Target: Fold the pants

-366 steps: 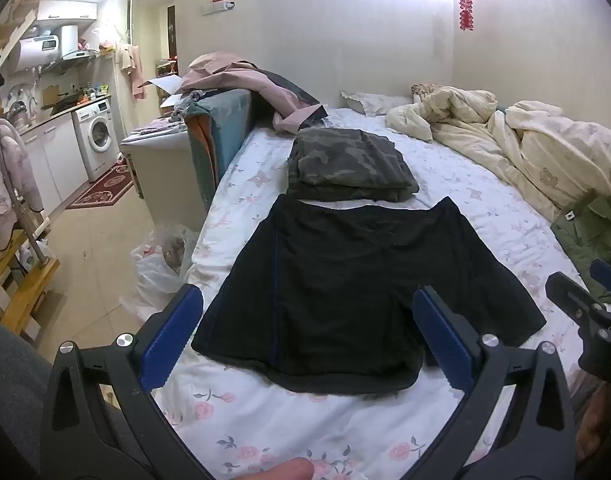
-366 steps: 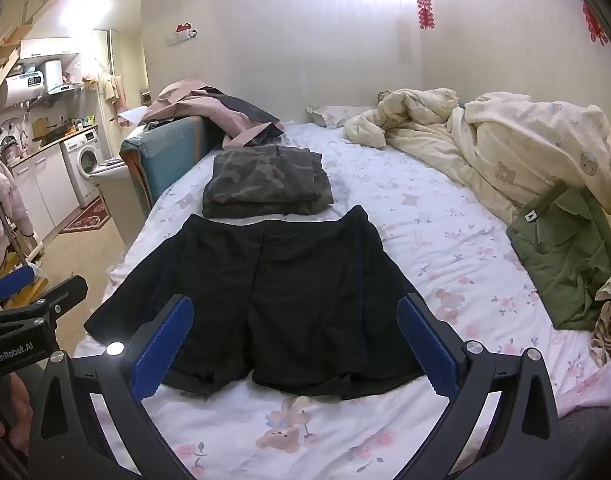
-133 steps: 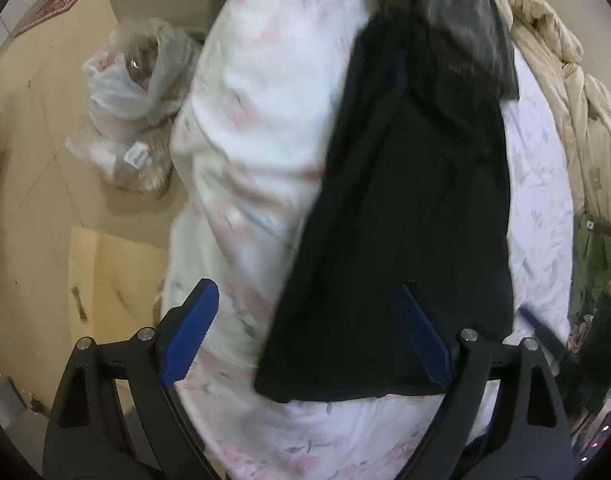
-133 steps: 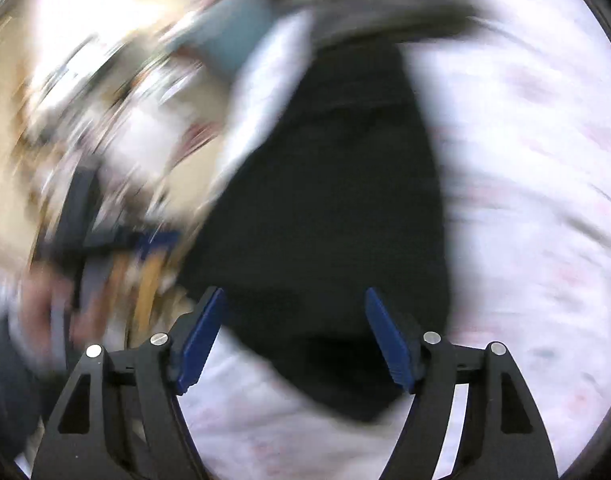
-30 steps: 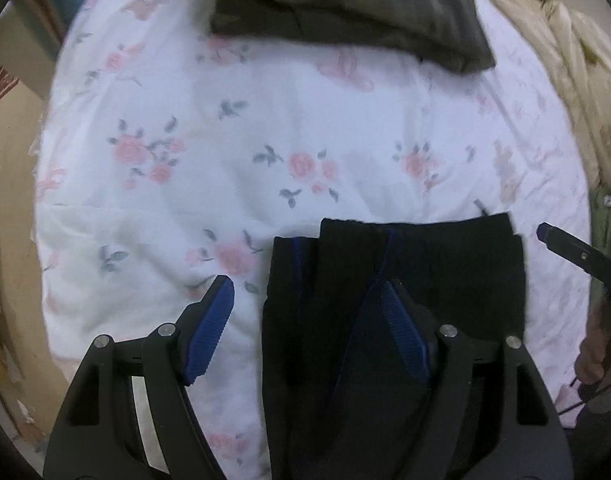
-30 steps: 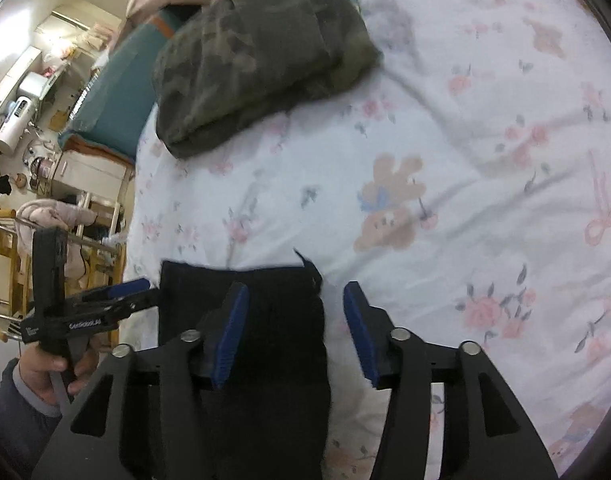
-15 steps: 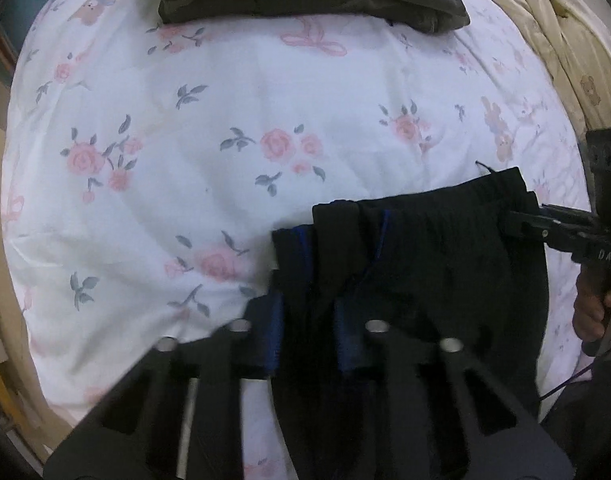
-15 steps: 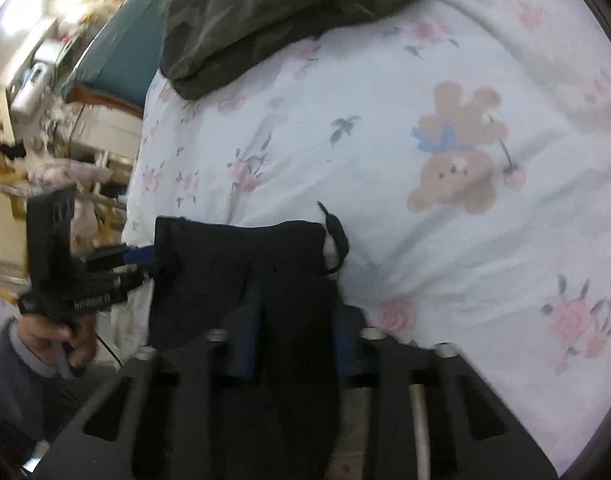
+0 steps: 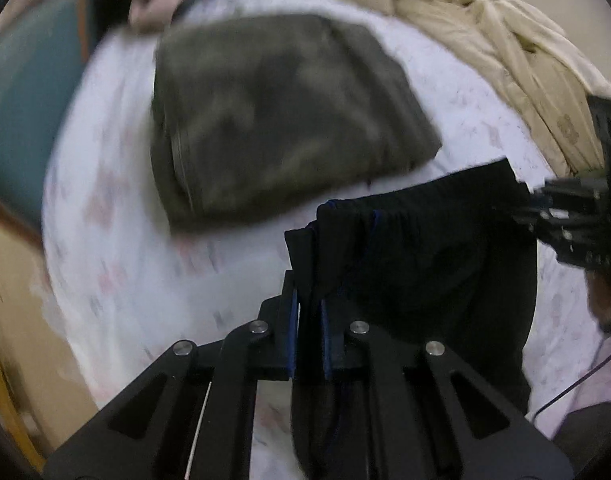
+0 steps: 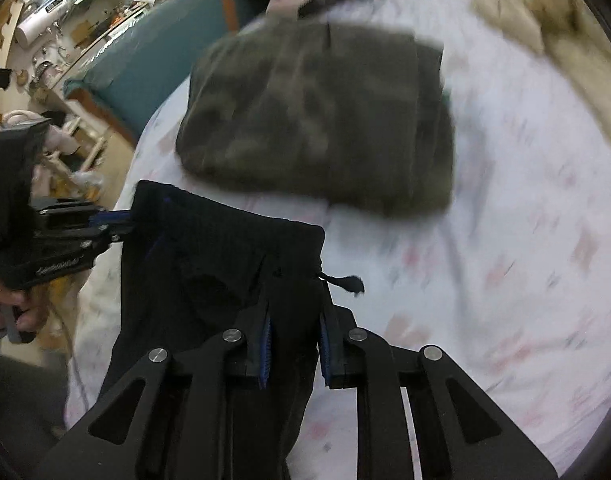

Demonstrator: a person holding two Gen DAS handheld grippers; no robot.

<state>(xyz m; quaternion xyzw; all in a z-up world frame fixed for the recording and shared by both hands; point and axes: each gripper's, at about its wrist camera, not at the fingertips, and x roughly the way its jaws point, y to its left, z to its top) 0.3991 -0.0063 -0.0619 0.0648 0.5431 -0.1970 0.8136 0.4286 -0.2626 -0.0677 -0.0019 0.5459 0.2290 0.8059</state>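
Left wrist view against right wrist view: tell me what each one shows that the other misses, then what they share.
Only the left wrist view shows the right gripper from outside, shut on the far corner of the black shorts.

Only the right wrist view shows the left gripper from outside, the shorts' drawstring end and the kitchen clutter.

Both show the shorts held by both grippers, the folded camouflage pants, the floral bedsheet, the cream duvet and the teal furniture.
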